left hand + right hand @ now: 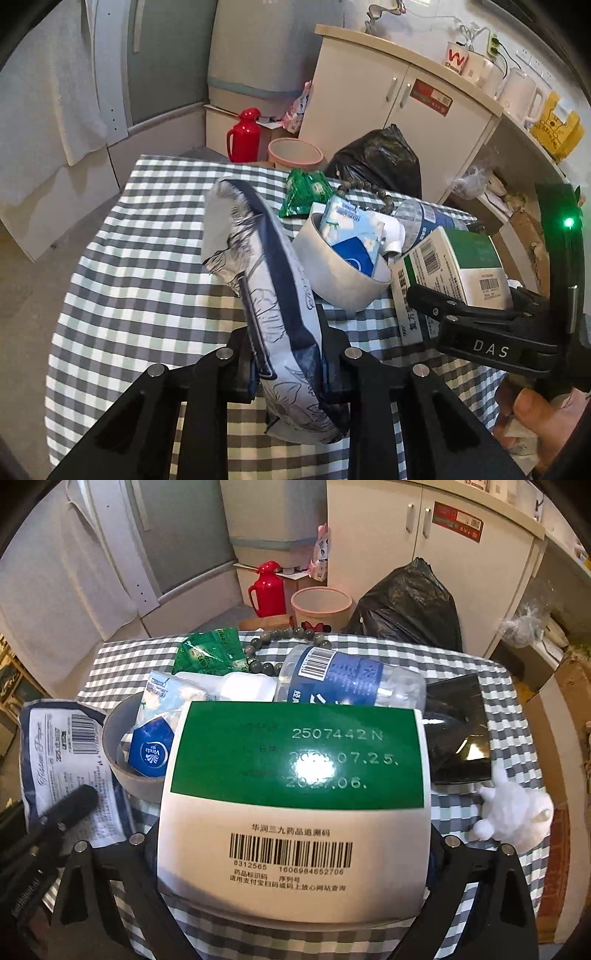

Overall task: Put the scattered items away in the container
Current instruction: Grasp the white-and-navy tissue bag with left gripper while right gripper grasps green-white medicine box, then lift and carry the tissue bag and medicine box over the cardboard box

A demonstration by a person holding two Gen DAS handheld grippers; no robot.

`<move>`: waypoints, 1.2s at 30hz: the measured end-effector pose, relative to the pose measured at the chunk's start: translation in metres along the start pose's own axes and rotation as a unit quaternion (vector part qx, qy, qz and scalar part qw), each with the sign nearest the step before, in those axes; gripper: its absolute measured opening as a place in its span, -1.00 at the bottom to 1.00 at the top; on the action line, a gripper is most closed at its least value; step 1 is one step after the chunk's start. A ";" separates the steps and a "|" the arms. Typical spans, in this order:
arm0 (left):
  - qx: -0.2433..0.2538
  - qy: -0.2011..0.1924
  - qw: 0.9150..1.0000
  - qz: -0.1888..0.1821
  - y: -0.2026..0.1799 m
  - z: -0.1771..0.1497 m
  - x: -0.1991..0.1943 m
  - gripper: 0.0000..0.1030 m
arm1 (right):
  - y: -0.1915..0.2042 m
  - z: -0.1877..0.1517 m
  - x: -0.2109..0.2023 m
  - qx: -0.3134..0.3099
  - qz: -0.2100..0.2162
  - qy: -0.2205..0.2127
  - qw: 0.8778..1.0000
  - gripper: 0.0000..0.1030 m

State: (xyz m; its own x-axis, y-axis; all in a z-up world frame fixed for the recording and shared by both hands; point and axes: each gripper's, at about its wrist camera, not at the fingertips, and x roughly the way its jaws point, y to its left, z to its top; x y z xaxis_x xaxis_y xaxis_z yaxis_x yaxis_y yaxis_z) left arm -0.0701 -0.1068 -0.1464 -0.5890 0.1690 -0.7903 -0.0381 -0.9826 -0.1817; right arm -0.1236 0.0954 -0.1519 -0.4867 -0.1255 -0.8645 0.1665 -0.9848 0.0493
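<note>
Both wrist fisheyes look forward and down over the checked tablecloth (140,266) from close range; each shows the grey bowl (110,738) at centre frame and the red flask (242,136) beyond

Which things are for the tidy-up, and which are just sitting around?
For the job: grey bowl, tissue pack in left gripper, medicine box in right gripper, water bottle, green packet, beads.

Lying about: red flask, black bag.
</note>
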 end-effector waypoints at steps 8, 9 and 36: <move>0.012 -0.019 1.000 0.007 -0.014 0.002 -0.022 -0.56 | -0.004 -0.010 -0.024 -0.008 0.020 -0.022 1.000 0.83; 0.013 -0.021 1.000 0.007 -0.016 0.002 -0.025 -0.56 | -0.005 -0.011 -0.029 -0.008 0.025 -0.029 0.999 0.83; 0.037 -0.127 0.991 0.012 -0.061 0.011 -0.131 -0.56 | -0.013 -0.029 -0.173 -0.023 0.041 -0.177 0.983 0.83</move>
State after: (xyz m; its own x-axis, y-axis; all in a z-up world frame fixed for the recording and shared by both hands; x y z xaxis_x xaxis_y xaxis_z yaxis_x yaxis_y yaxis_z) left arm 0.0004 -0.0696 -0.0257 -0.7744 0.1300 -0.6192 -0.0753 -0.9906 -0.1138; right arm -0.0167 0.1337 -0.0179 -0.7370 -0.2465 -0.6293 0.2520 -0.9642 0.0825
